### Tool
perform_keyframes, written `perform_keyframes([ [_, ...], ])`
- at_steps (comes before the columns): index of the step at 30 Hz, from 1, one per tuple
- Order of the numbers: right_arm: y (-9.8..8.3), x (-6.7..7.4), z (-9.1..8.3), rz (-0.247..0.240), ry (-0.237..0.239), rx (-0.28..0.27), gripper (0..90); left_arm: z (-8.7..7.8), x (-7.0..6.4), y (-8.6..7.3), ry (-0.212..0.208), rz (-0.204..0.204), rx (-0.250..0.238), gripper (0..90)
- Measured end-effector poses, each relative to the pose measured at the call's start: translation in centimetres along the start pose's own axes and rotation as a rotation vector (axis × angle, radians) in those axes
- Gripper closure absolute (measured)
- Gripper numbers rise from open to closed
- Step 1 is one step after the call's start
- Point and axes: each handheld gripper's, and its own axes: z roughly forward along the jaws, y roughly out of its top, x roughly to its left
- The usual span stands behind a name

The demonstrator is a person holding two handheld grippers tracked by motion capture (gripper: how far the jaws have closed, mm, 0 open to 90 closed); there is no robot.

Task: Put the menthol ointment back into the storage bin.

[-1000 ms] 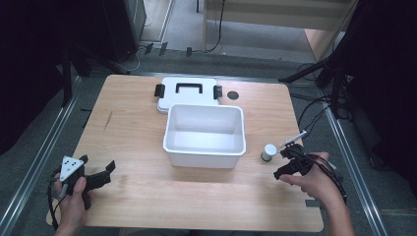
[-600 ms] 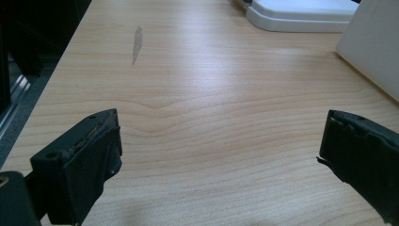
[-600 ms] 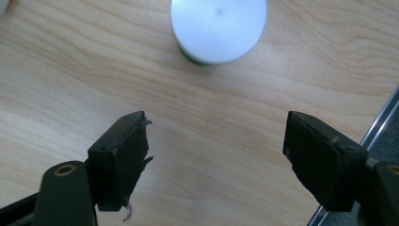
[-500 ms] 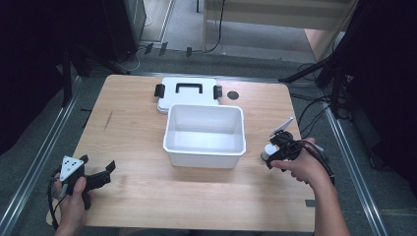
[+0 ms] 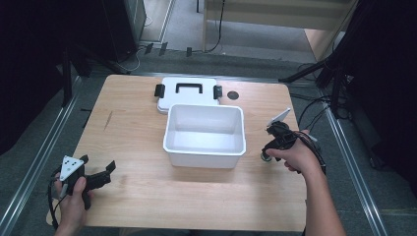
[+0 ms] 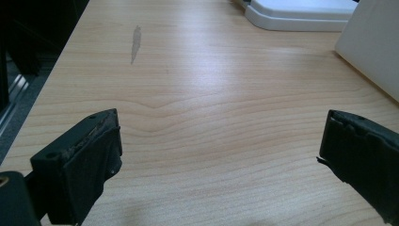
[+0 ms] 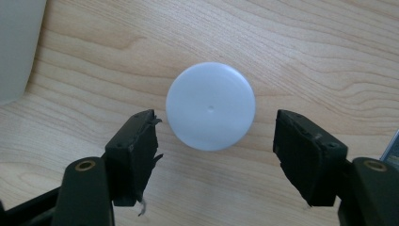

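High view: right gripper [image 5: 268,150] sits at right of centre, just right of the white bin [image 5: 205,135], pointing down over a small round white-capped container [image 5: 266,157] on the tabletop [image 5: 133,123]. Bin is open and looks empty; its lid [image 5: 188,93] lies flat behind it, near the top edge, with a small dark disc [image 5: 233,95] beside it. Left gripper [image 5: 93,178] is parked at lower left, well away from everything.

Left gripper view: fingers [image 6: 89,155] spread wide over bare wood — nothing between them. Bin wall at the upper right, lid at the top.

Right gripper view: looking straight down on the container's round white cap [image 7: 210,106], centre frame. Fingers [image 7: 134,150] flank it on both sides with visible gaps — they have just been closing in, but the pads aren't pressing yet.

Status, my read: approach done, grasp not made. Left to do — finish the close, lift, likely drop it in the bin.
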Motion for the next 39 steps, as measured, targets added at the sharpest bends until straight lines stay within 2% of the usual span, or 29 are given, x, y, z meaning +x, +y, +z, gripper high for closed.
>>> perform_keyframes([
  [14,0.9,-0.1,0.8,0.009,0.002,0.009,39.4,0.0,0.0,0.0,-0.004,0.000,0.002,0.2],
  [19,1.1,0.0,0.8,0.006,0.015,0.010,46.0,0.0,0.0,0.0,-0.005,0.000,0.002,0.2],
  [22,1.1,0.2,0.9,0.001,0.018,0.020,50.2,0.0,0.0,0.0,-0.004,0.000,0.001,0.2],
  [26,1.1,0.2,0.9,-0.001,0.016,0.020,51.2,0.0,0.0,0.0,-0.004,0.001,0.001,0.2],
  [27,1.1,0.2,0.9,-0.022,0.019,0.022,51.2,0.0,0.0,0.0,-0.004,0.001,0.000,0.2],
  [39,1.3,0.3,-0.9,-0.053,0.020,0.011,51.3,0.0,0.0,0.0,-0.005,0.001,0.001,0.2],
])
